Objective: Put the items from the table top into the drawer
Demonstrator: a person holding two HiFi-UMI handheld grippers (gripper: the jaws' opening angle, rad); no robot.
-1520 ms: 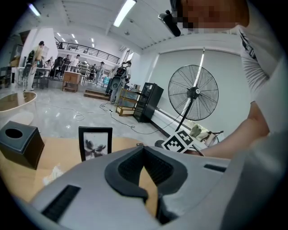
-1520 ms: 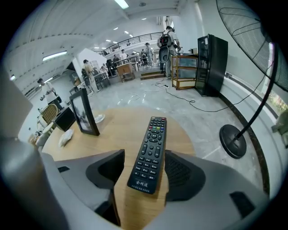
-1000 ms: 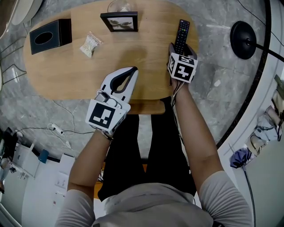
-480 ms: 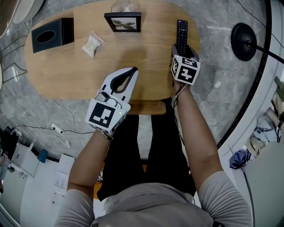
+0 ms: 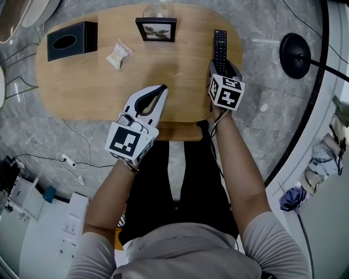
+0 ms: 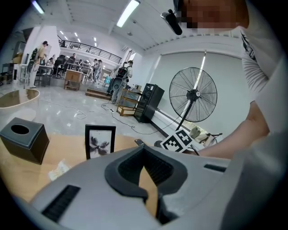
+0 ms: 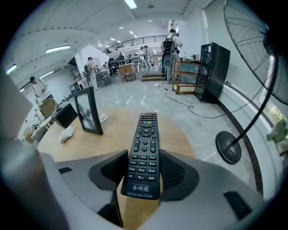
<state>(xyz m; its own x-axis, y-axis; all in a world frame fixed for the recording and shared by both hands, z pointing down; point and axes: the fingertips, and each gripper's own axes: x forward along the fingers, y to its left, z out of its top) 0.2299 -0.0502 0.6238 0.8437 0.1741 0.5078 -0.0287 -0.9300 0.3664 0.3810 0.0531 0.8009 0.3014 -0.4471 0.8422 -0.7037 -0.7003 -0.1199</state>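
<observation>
A black remote [image 5: 220, 44] lies lengthwise between the jaws of my right gripper [image 5: 221, 65] at the right end of the oval wooden table [image 5: 82, 82]. In the right gripper view the remote [image 7: 144, 148] points away from me, its near end clamped between the dark pads [image 7: 177, 173], raised off the wood. My right gripper [image 7: 144, 173] is shut on it. My left gripper [image 5: 162, 88] hovers over the table's near edge, shut with nothing in it; its tips [image 6: 144, 150] meet. On the table stand a photo frame [image 5: 156, 29], a black tissue box [image 5: 71, 40] and a small packet [image 5: 118, 54].
A wooden drawer front [image 5: 180, 132] juts out under the table's near edge, between my arms. A glass bowl [image 5: 155, 9] sits at the far edge. A fan's round black base [image 5: 295, 52] stands on the floor to the right. Cables and boxes lie at the lower left.
My right gripper has closed on the remote and risen a little with it. My left gripper stays shut near the same spot.
</observation>
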